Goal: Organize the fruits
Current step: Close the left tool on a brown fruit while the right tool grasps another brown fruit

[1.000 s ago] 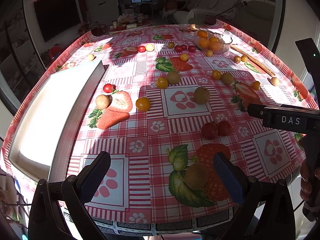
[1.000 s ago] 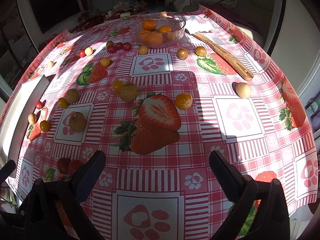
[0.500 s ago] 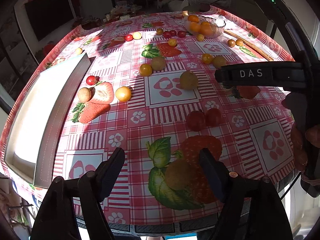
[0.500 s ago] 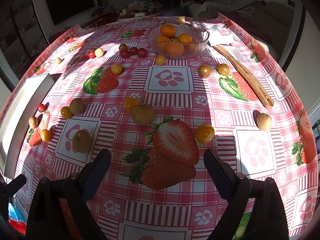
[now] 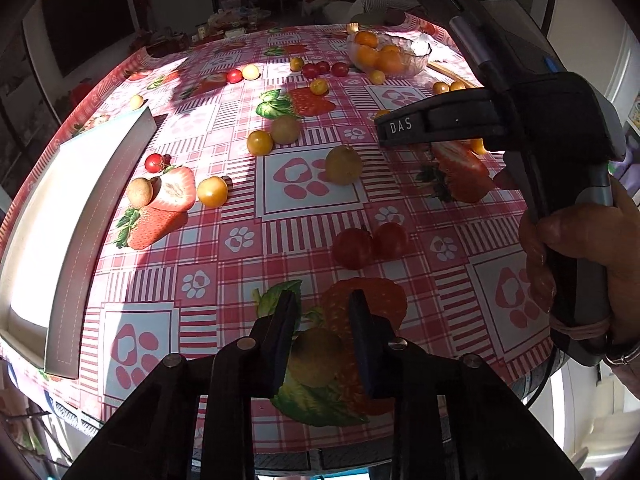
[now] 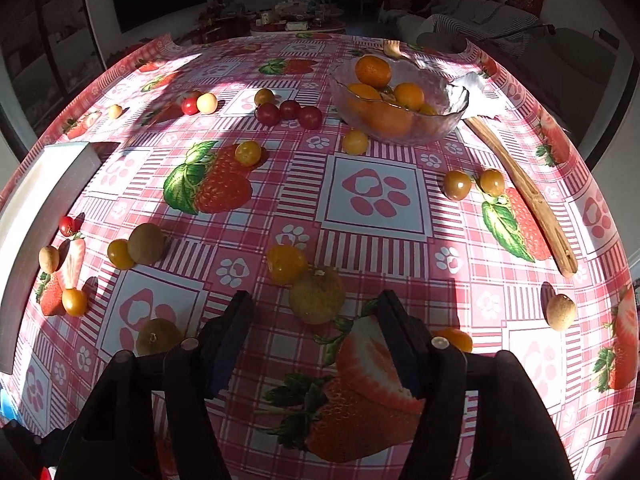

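My left gripper (image 5: 322, 312) is shut on a brownish-yellow round fruit (image 5: 314, 356) near the table's front edge. Two red tomatoes (image 5: 370, 242) lie just beyond it. My right gripper (image 6: 314, 316) is open and empty; a brownish-yellow fruit (image 6: 317, 295) and an orange cherry tomato (image 6: 286, 264) lie just ahead between its fingers. The right gripper's body also shows in the left wrist view (image 5: 520, 120), above the table's right side. Many small fruits lie scattered on the strawberry tablecloth (image 6: 376, 196).
A glass bowl (image 6: 398, 108) with oranges stands at the back right. A white tray (image 5: 60, 216) lies along the left edge. A wooden utensil (image 6: 524, 196) lies at the right. A tan fruit (image 6: 561, 312) sits far right.
My left gripper has closed on the brownish-yellow fruit. My right gripper has moved forward over the table toward the fruit and orange tomato.
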`<state>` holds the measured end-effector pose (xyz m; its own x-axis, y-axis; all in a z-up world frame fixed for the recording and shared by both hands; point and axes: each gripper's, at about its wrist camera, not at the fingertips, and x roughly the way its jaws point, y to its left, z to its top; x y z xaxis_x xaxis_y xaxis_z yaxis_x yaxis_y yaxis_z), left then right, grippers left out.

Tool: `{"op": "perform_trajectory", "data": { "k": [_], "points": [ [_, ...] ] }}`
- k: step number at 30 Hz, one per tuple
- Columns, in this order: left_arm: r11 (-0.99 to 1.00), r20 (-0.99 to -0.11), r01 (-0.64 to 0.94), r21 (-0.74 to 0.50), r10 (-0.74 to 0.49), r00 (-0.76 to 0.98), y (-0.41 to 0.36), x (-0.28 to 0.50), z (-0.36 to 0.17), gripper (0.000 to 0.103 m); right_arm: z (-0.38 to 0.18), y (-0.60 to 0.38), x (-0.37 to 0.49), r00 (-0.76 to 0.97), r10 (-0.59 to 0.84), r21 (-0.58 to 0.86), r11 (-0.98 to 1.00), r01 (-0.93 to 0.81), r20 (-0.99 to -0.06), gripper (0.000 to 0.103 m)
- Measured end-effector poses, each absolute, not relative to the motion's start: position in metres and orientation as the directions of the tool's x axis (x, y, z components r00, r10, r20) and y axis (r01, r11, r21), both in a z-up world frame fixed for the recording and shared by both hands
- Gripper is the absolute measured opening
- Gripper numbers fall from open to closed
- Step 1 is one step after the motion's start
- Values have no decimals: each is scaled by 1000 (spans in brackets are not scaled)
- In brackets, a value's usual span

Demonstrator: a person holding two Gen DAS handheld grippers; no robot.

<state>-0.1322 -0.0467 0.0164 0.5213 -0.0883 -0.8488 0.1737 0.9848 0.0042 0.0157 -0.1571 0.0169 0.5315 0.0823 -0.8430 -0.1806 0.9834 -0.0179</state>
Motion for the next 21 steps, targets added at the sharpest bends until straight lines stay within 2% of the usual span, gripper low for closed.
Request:
{"op": "perform_trajectory", "data": {
  "k": [1, 3, 14, 21],
  "points": [
    [985, -849, 174, 0, -92, 521, -46, -132, 16, 29, 18, -156, 16, 530, 85, -19, 982, -188, -844, 37],
    [985, -849, 170, -12, -100, 518, -44, -131, 17, 22, 19, -154, 16, 523, 93, -16, 980, -199, -847, 29],
    [985, -831, 154, -77, -148, 537, -26, -128, 29, 22, 35, -149, 1, 552, 84, -52, 973, -227, -830, 29],
    [986, -812, 117, -120, -165, 560, -1, -129, 41, 22, 49, -150, -6, 553, 125, -9, 972, -233, -824, 29]
  ]
}}
